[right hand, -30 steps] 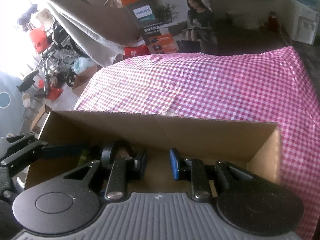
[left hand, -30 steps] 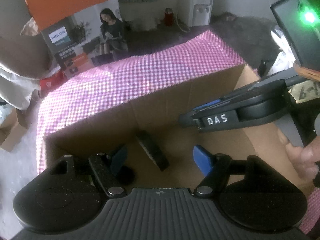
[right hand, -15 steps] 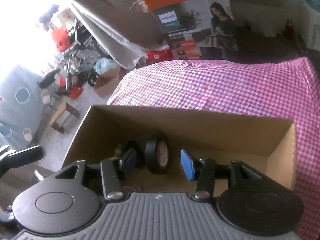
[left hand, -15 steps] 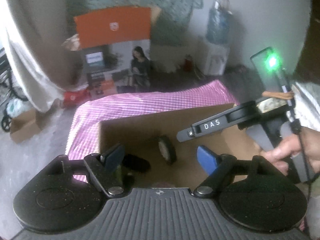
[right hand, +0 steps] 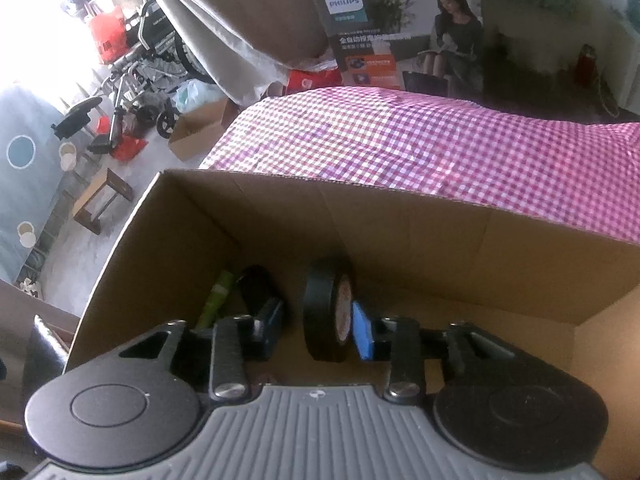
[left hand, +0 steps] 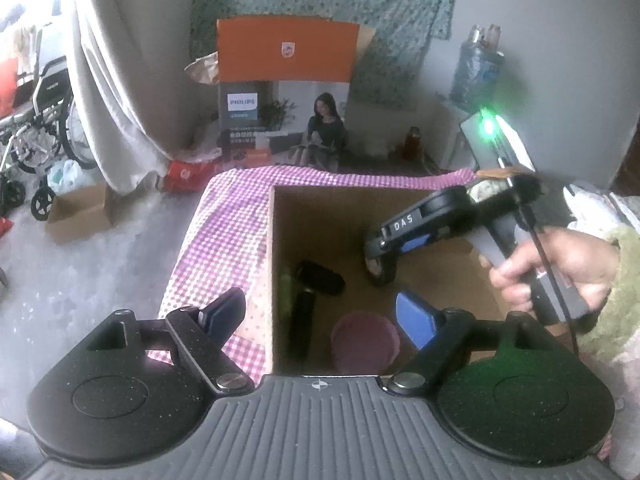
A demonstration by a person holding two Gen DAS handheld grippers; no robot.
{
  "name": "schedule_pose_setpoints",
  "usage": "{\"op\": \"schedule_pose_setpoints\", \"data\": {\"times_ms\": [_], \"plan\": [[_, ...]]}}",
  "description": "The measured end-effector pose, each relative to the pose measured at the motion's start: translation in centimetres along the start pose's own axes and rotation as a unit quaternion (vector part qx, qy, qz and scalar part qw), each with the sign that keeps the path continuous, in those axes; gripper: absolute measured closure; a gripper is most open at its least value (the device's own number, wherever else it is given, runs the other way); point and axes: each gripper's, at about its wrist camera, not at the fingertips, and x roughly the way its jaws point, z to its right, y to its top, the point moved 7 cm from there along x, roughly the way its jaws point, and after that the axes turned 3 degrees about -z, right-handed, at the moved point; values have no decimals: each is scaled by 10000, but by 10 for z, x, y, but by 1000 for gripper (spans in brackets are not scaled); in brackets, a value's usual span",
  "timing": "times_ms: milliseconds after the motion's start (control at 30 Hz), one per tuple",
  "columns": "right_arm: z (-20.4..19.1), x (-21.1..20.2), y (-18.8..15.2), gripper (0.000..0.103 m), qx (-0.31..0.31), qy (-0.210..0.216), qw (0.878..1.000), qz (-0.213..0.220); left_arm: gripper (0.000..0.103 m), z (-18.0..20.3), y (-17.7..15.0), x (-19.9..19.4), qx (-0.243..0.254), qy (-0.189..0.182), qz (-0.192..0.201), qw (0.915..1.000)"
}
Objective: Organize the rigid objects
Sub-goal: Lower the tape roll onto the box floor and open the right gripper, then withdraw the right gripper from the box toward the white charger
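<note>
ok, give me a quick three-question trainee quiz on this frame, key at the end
1. True or false: the left gripper is shut on an item.
2. What stands between the fingers of the right gripper?
3. Fill in: the cardboard box sits on a pink checked ____.
Key:
1. False: it is open and empty.
2. The black tape roll. The fingers have just been closing around it, and one pad is still apart from it.
3. cloth

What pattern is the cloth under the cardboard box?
Pink-and-white gingham check cloth, clearest in the right wrist view.
</note>
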Motion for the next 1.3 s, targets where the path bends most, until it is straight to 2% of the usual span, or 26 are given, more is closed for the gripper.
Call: {"op": "schedule_pose_setpoints", "data": {"times_ms": [100,200,367,467,567,733,833,900,967,1100,1300], "plan": [[10,0,2,75,181,35,9998,14,20,-2,-4,1,34,19,-13,10000],[31,-2,2,75,622,155,9979,-21,20,-5,-8,-1,10,-32,4,10000],[69,1,-3,74,1460,328,9886,-182,20,-11,-9,0,-54,-106,36,9999],[80,10,-7,73,1692,333,9845,-334,20,-12,-11,2,-97,-150,19,9998],[79,21,-10,73,1748,349,9827,-495,20,-12,-13,2,-104,-147,8,9998],[58,27,-9,72,1461,423,9863,-646,20,-15,-16,3,-155,-124,-18,9998],[42,28,-11,69,1205,400,9890,-756,20,-17,-17,0,-186,-119,-5,9998],[35,26,-14,64,1055,296,9907,-803,20,-17,-18,-2,-195,-113,4,9997],[31,18,-16,60,944,230,9925,-744,20,-17,-20,-4,-208,-103,12,9997],[27,-14,-23,60,848,226,9951,-457,20,-16,-21,-11,-216,-120,60,9997],[10,-107,-54,60,489,399,9967,520,19,-7,-25,-27,-131,-269,225,9993]]}}
